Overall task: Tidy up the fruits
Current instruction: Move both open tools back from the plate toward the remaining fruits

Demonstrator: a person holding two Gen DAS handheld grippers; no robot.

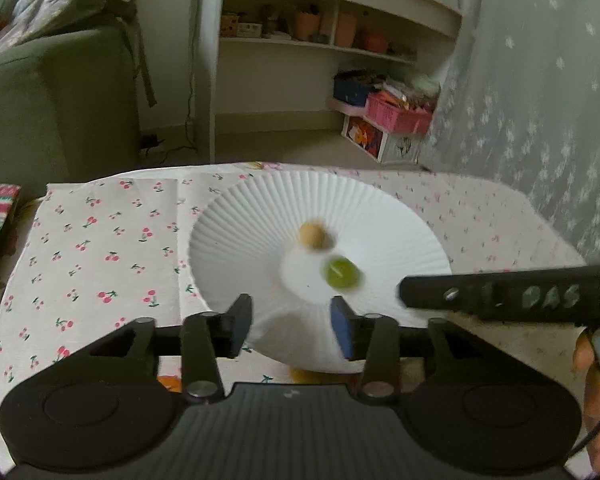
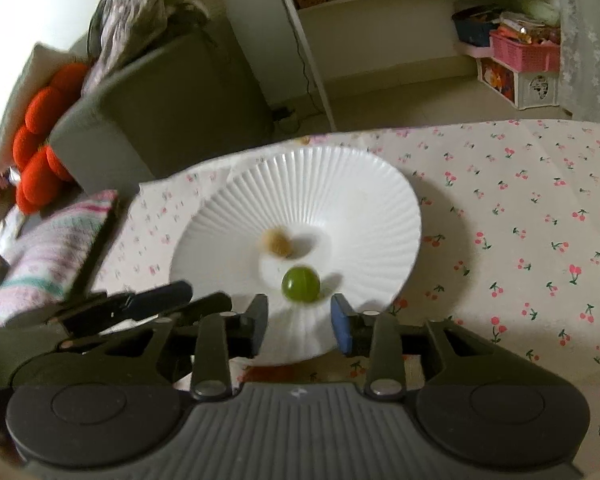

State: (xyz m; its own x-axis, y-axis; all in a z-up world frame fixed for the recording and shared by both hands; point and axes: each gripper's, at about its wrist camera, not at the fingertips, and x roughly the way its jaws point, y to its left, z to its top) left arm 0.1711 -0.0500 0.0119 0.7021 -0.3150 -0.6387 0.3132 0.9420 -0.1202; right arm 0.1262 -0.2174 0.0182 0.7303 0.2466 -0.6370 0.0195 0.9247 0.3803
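Observation:
A white ribbed plate (image 1: 260, 216) (image 2: 340, 184) sits on the cherry-print tablecloth. In its centre lie a green round fruit (image 1: 341, 273) (image 2: 301, 284) and a small tan round fruit (image 1: 312, 235) (image 2: 277, 242). My left gripper (image 1: 290, 328) is open and empty over the plate's near rim. My right gripper (image 2: 300, 328) is open and empty, with the green fruit just ahead of its fingertips. The right gripper's finger (image 1: 500, 294) shows in the left wrist view at the right. Part of the left gripper (image 2: 140, 300) shows in the right wrist view at the left.
An orange fruit (image 1: 304, 376) peeks out under the plate's near rim. A green sofa (image 1: 52, 100) stands beyond the table at the left, a white shelf unit (image 1: 332, 40) behind. A folded striped cloth (image 2: 48, 256) lies at the table's left edge.

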